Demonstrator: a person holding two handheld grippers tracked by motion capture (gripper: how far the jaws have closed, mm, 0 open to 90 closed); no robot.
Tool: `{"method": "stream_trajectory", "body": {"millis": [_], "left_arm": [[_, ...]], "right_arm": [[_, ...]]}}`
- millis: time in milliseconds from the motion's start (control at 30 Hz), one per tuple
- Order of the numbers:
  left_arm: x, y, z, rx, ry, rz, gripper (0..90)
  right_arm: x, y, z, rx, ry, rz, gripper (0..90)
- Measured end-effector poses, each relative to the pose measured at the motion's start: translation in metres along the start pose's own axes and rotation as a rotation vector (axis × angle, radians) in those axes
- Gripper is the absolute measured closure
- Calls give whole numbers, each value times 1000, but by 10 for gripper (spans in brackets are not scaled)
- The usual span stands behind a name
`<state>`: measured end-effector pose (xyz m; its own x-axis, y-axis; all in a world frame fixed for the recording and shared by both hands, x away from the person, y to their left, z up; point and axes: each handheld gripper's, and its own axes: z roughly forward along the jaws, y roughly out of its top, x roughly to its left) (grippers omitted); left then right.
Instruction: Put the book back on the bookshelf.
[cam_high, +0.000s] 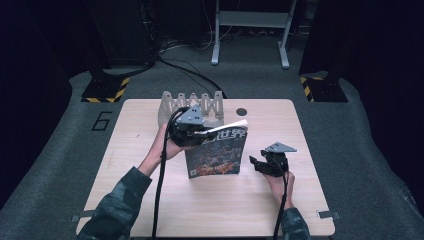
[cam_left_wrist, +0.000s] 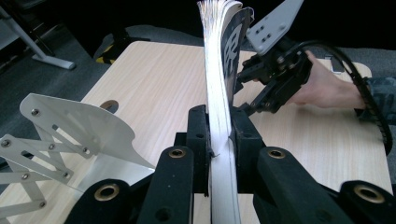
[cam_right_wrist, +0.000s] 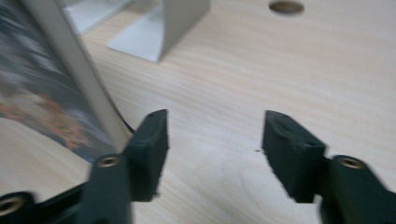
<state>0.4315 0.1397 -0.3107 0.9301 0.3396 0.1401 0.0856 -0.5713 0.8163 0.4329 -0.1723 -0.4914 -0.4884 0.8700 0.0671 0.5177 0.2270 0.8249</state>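
The magazine (cam_high: 216, 154) stands near the middle of the table (cam_high: 150, 200), held up off the wood at a tilt, its colourful cover facing the person and its pages fanning slightly at the top. The left gripper (cam_high: 196, 131) clamps it at the upper left corner; in the left gripper view the two black jaws press flat against either side of the page block (cam_left_wrist: 219, 116), with the pages rising straight up between them. Large white characters run across the top of the cover (they look like 世界, though the rest is too small to read).

Just behind the magazine, toward the far edge of the table, stands a pale slotted rack (cam_high: 192, 106) with zigzag struts; its curved end plate (cam_left_wrist: 79, 126) sits close beside the left gripper. This rack is the nearest obstacle, right at the back of the gripping hand. A round hole (cam_high: 242, 112) lies in the tabletop to the right of the rack.

The right gripper (cam_high: 260, 165) rests low on the table just right of the magazine's lower corner, jaws spread wide and holding nothing; in the right gripper view the magazine's edge (cam_right_wrist: 79, 79) is near its one jaw, without clear contact.

Bare wood lies open in front of the magazine and along the right and left sides. On the grey floor left of the table a figure 6 (cam_high: 101, 120) is marked.
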Motion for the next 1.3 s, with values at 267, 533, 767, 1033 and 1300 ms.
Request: {"method": "stream_trajectory", "body": {"millis": [267,533,767,1033,1300], "left_arm": [[-2,7,-1,45,4,9,813],[-5,11,-2,75,26,21,817],[-7,13,-7,93,45,12,820],[-6,15,-19,122,77,4,821],[-2,14,-35,139,105,-8,821]], "right_arm": [[-10,-16,24,77,-53,44,189],[-11,-18,34,129,-78,42,137],[-5,-18,38,131,-106,10,137],[-6,-18,38,129,-101,4,142],[-6,-18,38,127,-99,3,144]]}}
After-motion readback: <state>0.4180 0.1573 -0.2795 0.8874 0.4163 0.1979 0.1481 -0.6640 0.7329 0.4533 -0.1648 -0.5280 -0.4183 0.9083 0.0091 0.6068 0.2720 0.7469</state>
